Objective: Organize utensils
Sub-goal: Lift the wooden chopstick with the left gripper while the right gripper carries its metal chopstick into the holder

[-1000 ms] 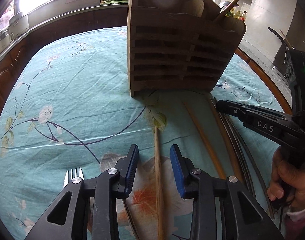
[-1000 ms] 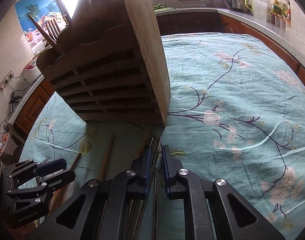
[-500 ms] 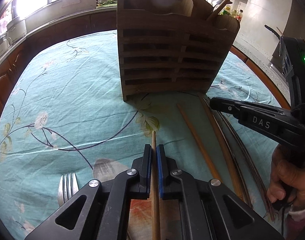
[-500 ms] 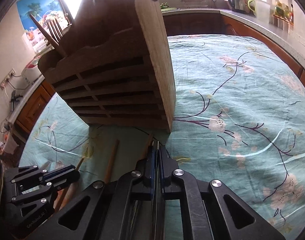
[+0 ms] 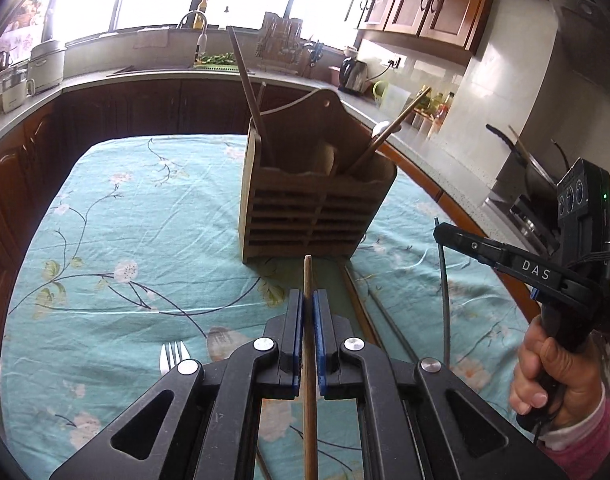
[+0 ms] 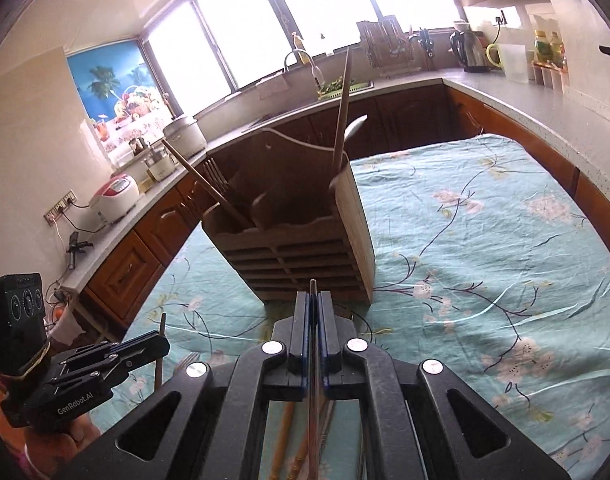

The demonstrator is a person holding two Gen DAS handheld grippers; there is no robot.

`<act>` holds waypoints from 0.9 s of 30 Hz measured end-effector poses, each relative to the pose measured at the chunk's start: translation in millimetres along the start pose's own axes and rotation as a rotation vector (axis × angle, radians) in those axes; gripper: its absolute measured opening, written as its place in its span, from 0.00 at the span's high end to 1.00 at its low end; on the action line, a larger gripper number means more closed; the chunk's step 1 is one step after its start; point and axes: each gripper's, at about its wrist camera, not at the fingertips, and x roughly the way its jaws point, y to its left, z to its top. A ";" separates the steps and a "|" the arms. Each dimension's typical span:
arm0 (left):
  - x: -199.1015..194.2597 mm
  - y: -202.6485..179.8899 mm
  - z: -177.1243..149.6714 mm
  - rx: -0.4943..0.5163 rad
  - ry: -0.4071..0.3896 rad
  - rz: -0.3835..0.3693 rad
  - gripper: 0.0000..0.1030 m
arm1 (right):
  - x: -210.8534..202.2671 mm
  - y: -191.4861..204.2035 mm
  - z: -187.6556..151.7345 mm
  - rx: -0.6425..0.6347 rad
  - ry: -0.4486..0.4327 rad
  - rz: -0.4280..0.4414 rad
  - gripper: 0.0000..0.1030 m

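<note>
The left hand-held gripper (image 5: pixel 308 304) is clamped on a wooden chopstick (image 5: pixel 308 280) and the right hand-held gripper (image 6: pixel 313 306) is clamped on a thin metal chopstick (image 6: pixel 313 286), both raised above the desk (image 5: pixel 105 240) with tips pointing at the wooden holder (image 5: pixel 313 216) just ahead. To finish this step well, I would lift each tip above the holder's top edge, tilt the stick upright over an open compartment, and only then part the fingers, one side at a time so the sticks do not clash. Readable writing: "DAS" on the right tool, "GenRobot.AI" on the left.
</note>
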 end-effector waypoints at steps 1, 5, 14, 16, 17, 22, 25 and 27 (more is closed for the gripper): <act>-8.0 -0.6 -0.1 -0.002 -0.018 -0.006 0.97 | -7.4 2.9 1.9 -0.002 -0.017 0.004 0.96; -43.8 -1.0 -3.1 -0.014 -0.088 -0.034 0.97 | -33.8 14.7 9.2 -0.017 -0.089 0.014 0.96; -76.9 4.3 -9.8 -0.020 -0.189 -0.031 0.97 | -68.3 26.8 23.0 -0.043 -0.197 0.012 0.96; -77.6 6.7 -12.2 -0.022 -0.203 -0.025 0.97 | -70.6 27.1 24.6 -0.046 -0.205 0.011 0.96; -80.1 4.4 -11.5 -0.022 -0.206 -0.023 0.97 | -70.6 27.2 25.4 -0.048 -0.206 0.009 0.96; -85.8 5.6 -11.3 -0.023 -0.228 -0.025 0.97 | -72.6 28.7 26.5 -0.050 -0.210 0.011 0.96; -86.6 7.6 -9.9 -0.027 -0.236 -0.024 0.97 | -73.4 28.5 27.2 -0.050 -0.219 0.011 0.96; -86.6 9.0 -6.5 -0.031 -0.244 -0.028 0.97 | -73.2 28.4 28.8 -0.051 -0.226 0.013 0.96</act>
